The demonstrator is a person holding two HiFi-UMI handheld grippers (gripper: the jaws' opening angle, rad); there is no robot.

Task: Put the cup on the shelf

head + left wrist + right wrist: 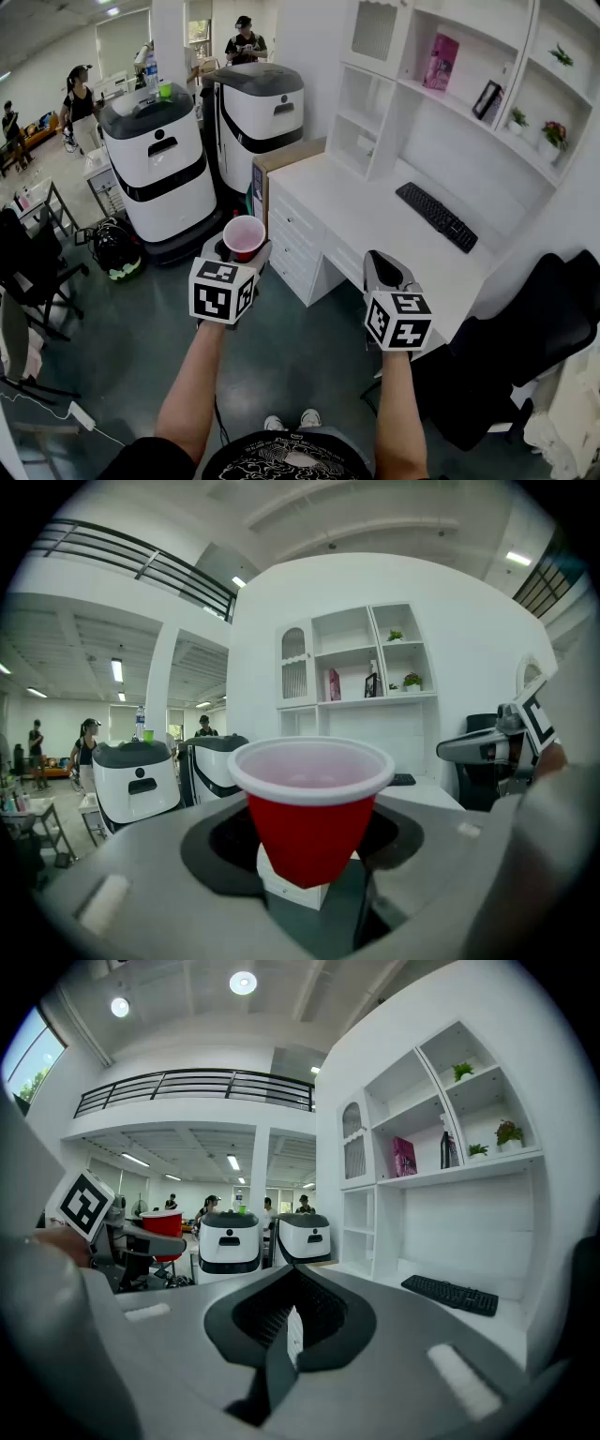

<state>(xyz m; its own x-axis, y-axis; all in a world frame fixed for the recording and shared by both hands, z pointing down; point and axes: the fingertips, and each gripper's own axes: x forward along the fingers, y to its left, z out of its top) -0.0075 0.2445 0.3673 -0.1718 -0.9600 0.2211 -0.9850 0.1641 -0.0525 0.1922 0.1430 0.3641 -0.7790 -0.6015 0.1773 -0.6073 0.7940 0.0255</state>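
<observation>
Left forearm [192, 384] and right forearm [398, 412] extended forward at nearest range, one handheld tool each. Ahead and to the right, white shelf [441, 131] above white desk [356, 202]: open compartments, some taken up by pink box [441, 61], picture frame [487, 98] and small potted plants [554, 134]; bare space evident on the long board and in the left-hand compartments. Left of the desk, two white-and-black machines [164, 159] on the floor, no apparent part in the task. Black chair [525, 347] at lower right, just beside the desk edge. Black keyboard [436, 217] flat on the desktop below the shelf. Left gripper [239, 255] clamped on red cup [311, 817], jaws low on the wall near the base, presumably to leave the rim free and the cup level. Cup upright, mouth up, seemingly empty, carried in the air over the floor, well apart from the shelf. Right gripper [382, 267] idle alongside, jaws together with nothing between. Judged stage: transport, placement not yet done. Next requirement: approach to the desk, lift to a bare board, level set-down away from the ornaments. Risk: light cup, liable to tip on careless release.
</observation>
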